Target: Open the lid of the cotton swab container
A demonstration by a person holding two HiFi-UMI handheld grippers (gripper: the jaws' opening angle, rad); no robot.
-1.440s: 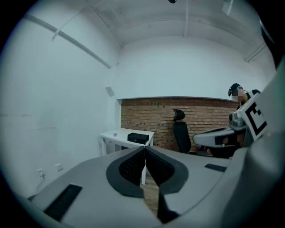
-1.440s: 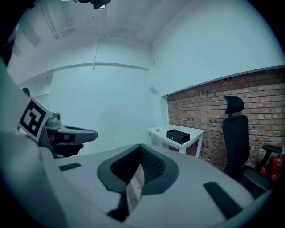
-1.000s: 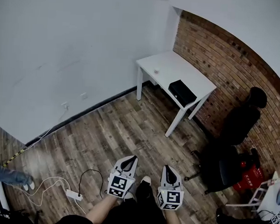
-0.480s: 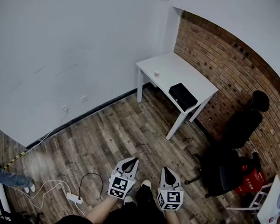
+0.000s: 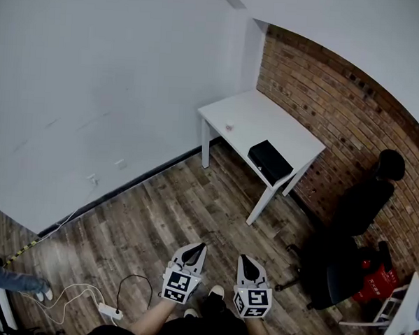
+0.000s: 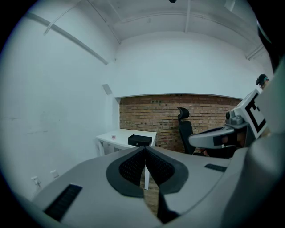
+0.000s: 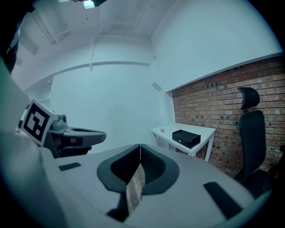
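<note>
**A:** What has shifted in the last second?

**B:** Only the approach. The left gripper (image 5: 194, 250) and right gripper (image 5: 245, 262) have come forward together, and the desk (image 5: 261, 117) now lies somewhat nearer ahead of them. Both pairs of jaws are pressed together with nothing between them.

**A:** And the cotton swab container?

**B:** Likely the tiny pale thing (image 5: 229, 126) on the desk, well ahead of both grippers and left of the black box (image 5: 269, 159). It is too small to be sure. The lid looks untouched, and I'd say reaching it comes first.
</note>
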